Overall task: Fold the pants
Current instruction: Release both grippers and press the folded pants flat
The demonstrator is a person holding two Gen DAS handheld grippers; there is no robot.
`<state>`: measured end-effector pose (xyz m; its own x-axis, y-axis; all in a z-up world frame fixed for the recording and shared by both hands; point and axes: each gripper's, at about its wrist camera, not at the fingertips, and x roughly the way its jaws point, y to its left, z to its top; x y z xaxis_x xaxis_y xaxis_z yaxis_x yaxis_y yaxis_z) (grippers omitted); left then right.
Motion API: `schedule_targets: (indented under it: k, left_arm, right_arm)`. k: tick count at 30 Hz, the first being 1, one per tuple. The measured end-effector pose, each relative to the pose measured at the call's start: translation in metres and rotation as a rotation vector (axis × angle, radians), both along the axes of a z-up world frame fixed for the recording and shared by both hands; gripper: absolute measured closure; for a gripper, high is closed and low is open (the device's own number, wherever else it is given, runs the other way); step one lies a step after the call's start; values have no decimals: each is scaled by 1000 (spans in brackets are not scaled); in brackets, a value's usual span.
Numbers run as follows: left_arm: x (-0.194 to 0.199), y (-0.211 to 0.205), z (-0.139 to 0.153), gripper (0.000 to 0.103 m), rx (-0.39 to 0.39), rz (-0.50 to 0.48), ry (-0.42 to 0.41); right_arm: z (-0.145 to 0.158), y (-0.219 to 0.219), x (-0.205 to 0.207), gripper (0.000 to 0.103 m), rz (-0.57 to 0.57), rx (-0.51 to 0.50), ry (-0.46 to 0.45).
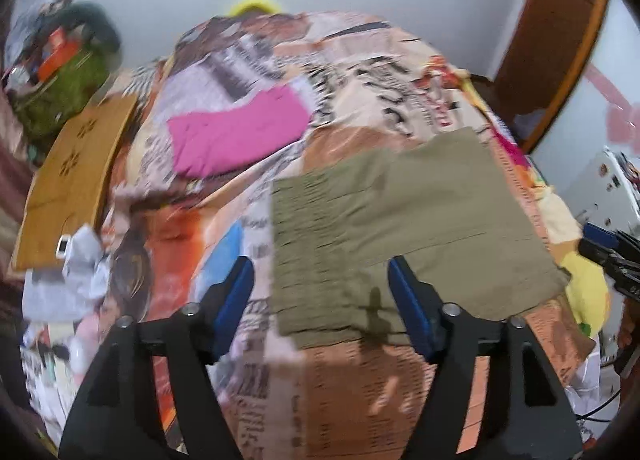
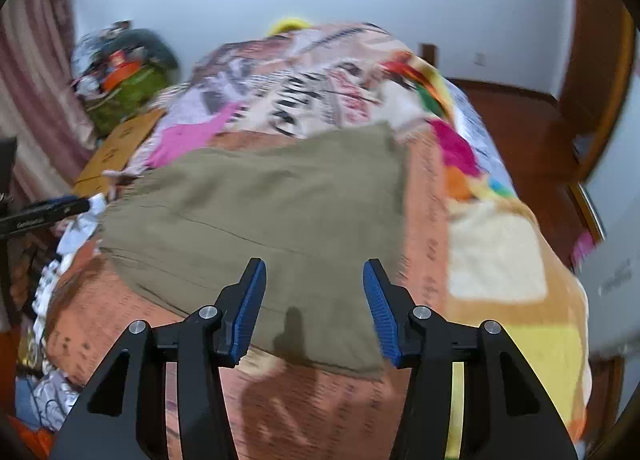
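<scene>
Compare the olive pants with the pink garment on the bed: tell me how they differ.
The olive pants are khaki-green; the pink garment is bright magenta. The pants look larger in both views; the pink piece looks smaller. The pants lie nearest the open left gripper and right gripper; the pink garment lies farther back, apart from them. Both lie flat on the patterned bedspread, untouched.

- Pants (image 2: 256,212): matt olive woven cloth, creased, gathered and ribbed at one end.
- Bedspread (image 1: 360,400): soft printed cloth, matt.
- Pink cloth (image 1: 236,136): matt, smooth.
- Left claw (image 1: 322,306): matt black plastic arms, ridged blue pads (image 1: 234,300), shiny metal pins.
- Right claw (image 2: 314,310): same make.
- Door frame (image 1: 560,36): glossy brown wood.
</scene>
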<state>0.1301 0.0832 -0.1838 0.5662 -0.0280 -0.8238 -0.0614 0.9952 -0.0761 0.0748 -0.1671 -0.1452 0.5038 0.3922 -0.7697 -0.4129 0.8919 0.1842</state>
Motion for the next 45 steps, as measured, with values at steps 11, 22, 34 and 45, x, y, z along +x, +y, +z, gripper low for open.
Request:
schedule_targets:
  k: [11, 22, 34, 45]
  left_arm:
    - [29, -52, -26, 20, 7, -138, 59]
    - [28, -63, -54, 5, 153, -158, 71]
    - [14, -37, -55, 4, 145, -87, 80]
    - [-1, -20, -60, 4, 99, -27, 102]
  right_arm:
    - [-20, 73, 9, 43, 179, 42, 55]
    - [-53, 79, 17, 37, 189, 11, 169]
    - [-52, 24, 7, 37, 44, 7, 173]
    - [-58, -6, -2, 32, -22, -4, 183]
